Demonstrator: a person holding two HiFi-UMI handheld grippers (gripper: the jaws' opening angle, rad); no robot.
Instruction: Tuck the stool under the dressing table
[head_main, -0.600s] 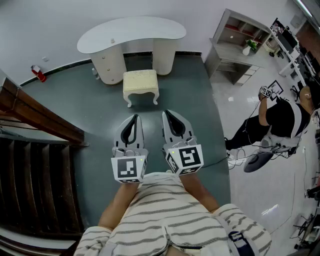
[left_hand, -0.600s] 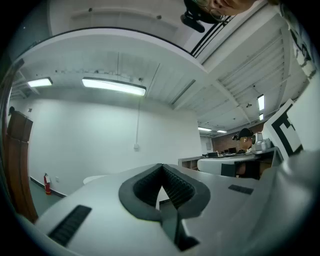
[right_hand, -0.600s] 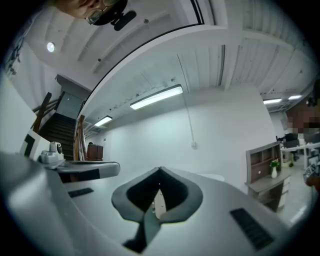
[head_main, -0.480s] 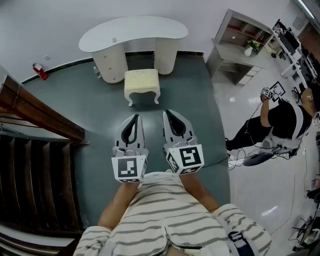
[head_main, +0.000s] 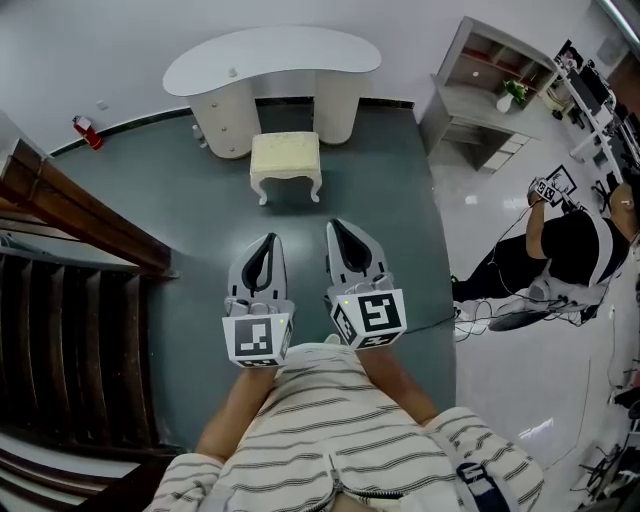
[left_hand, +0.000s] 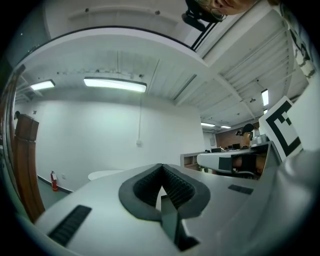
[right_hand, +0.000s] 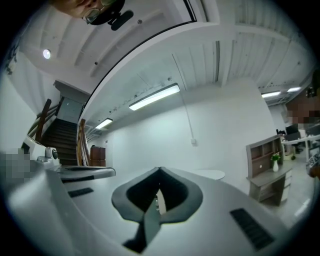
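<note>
Left tool (head_main: 269, 237) and right tool (head_main: 332, 226) side by side in front of the striped shirt, pointed level toward the far wall; jaws of both fully together, nothing between them. Cream upholstered stool (head_main: 285, 155) on the grey-green floor (head_main: 200, 220), straight ahead and well apart from both tools, roughly on the line of the left one, so probably marginally nearer that side. Longer side of the seat parallel to the front of the white kidney-topped dressing table (head_main: 270, 60); stool just in front of the knee gap between the two pedestals, not yet under the top. Push, presumably, straight along the heading of the tools. Open shelf unit (head_main: 478, 75) at right, small potted plant (head_main: 513, 92) in one compartment; contents of the others too small to tell
</note>
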